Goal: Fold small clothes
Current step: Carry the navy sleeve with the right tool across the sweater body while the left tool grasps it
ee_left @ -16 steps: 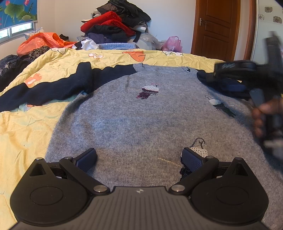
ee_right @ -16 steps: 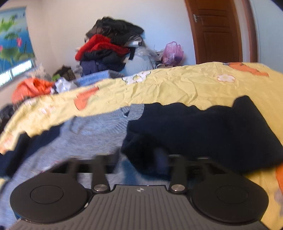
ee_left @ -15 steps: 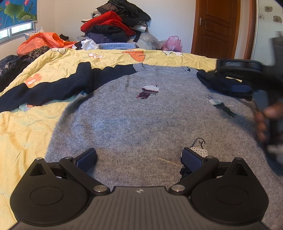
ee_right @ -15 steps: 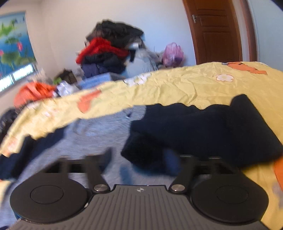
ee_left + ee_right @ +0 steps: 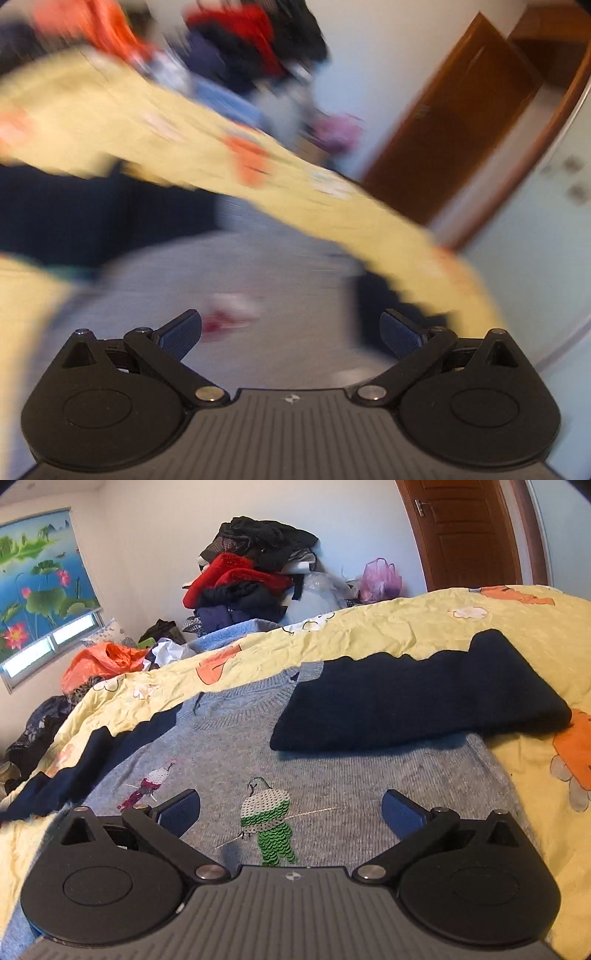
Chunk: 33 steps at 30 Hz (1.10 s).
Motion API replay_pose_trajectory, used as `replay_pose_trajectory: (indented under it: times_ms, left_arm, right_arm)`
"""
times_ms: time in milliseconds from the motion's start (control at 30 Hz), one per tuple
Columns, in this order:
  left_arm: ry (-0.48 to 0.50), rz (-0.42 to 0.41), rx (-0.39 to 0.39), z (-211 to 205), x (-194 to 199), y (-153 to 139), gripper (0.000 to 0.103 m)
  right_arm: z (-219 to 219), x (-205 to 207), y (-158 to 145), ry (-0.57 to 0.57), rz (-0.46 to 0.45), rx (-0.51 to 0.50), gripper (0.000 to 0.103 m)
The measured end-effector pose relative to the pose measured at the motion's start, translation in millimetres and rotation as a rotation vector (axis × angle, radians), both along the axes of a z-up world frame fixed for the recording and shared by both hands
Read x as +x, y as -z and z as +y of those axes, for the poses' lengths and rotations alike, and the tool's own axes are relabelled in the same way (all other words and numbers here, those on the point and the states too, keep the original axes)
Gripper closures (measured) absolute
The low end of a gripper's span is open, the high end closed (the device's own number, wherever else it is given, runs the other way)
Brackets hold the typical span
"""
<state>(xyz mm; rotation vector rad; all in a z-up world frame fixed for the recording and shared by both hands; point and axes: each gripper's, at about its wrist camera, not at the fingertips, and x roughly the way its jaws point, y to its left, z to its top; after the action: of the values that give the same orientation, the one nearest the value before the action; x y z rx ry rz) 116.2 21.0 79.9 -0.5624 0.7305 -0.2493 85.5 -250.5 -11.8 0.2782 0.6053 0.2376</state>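
Note:
A grey knitted sweater [image 5: 332,775] with sequin birds lies flat on the yellow bedspread [image 5: 406,627]. Its navy right sleeve [image 5: 413,709] rests folded across the chest. The other navy sleeve [image 5: 85,771] stretches out to the left. My right gripper [image 5: 291,808] hovers over the sweater's front, its jaws opening wide with nothing between them. The left wrist view is heavily blurred and tilted. There my left gripper [image 5: 291,332] is open and empty above the grey sweater [image 5: 288,280], with the outstretched navy sleeve [image 5: 92,218] to its left.
A tall pile of clothes [image 5: 255,572] stands against the far wall. An orange bag [image 5: 99,661] and a pink bag [image 5: 380,579] lie beyond the bed. A brown door [image 5: 469,531] is at the back right.
The right gripper has let go of the navy sleeve, opened wide and drawn back over the sweater. The left gripper's view has swung and tilted into blur.

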Motion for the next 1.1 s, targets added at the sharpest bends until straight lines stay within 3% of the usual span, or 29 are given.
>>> replay_pose_trajectory:
  times_ms: [67, 167, 300, 333, 400, 567, 600, 667, 733, 900, 1000, 1100]
  left_arm:
    - [0.104, 0.076, -0.096, -16.3, 37.7, 7.1, 0.0]
    - [0.191, 0.192, -0.057, -53.3, 85.0, 24.9, 0.0]
    - [0.262, 0.253, -0.02, -93.1, 116.4, 50.2, 0.001]
    - [0.281, 0.26, -0.012, -99.9, 121.6, 52.4, 0.005]
    - [0.324, 0.273, -0.014, -108.3, 130.4, 54.7, 0.029]
    - [0.457, 0.327, 0.049, -124.6, 146.6, 55.4, 0.037]
    - [0.464, 0.324, 0.068, -126.9, 148.8, 55.3, 0.059]
    - [0.452, 0.343, 0.135, -131.4, 153.6, 57.1, 0.093]
    - [0.442, 0.322, 0.18, -135.1, 154.1, 54.3, 0.094]
    - [0.442, 0.176, 0.303, -137.3, 132.9, 26.8, 0.095]
    - [0.392, 0.107, 0.353, -112.3, 120.4, 8.4, 0.095]
    - [0.286, 0.1, 0.4, -69.2, 112.4, 3.4, 0.095]
  right_arm:
    - [5.1, -1.4, 0.6, -0.005, 0.005, -0.036, 0.0]
    - [12.0, -1.1, 0.6, -0.009, 0.012, -0.083, 0.0]
    - [7.5, -2.0, -0.3, -0.011, 0.012, -0.067, 0.0]
    - [6.0, -2.0, -0.3, -0.01, 0.011, -0.059, 0.001]
    - [4.3, -1.7, -0.4, 0.061, 0.019, -0.086, 0.001]
    - [4.2, -2.3, -0.4, 0.076, 0.017, -0.086, 0.0]
    - [5.5, -2.4, -0.3, 0.069, 0.018, -0.093, 0.0]
    - [7.6, -2.5, -0.3, 0.058, 0.018, -0.102, 0.0]
    - [8.1, -2.9, -0.6, 0.057, 0.018, -0.104, 0.0]
    - [8.1, -4.0, -1.1, 0.057, 0.017, -0.099, 0.0]
    - [8.1, -3.9, -1.1, 0.057, 0.017, -0.099, 0.0]
    - [8.1, -3.7, -1.1, 0.057, 0.017, -0.1, 0.0]
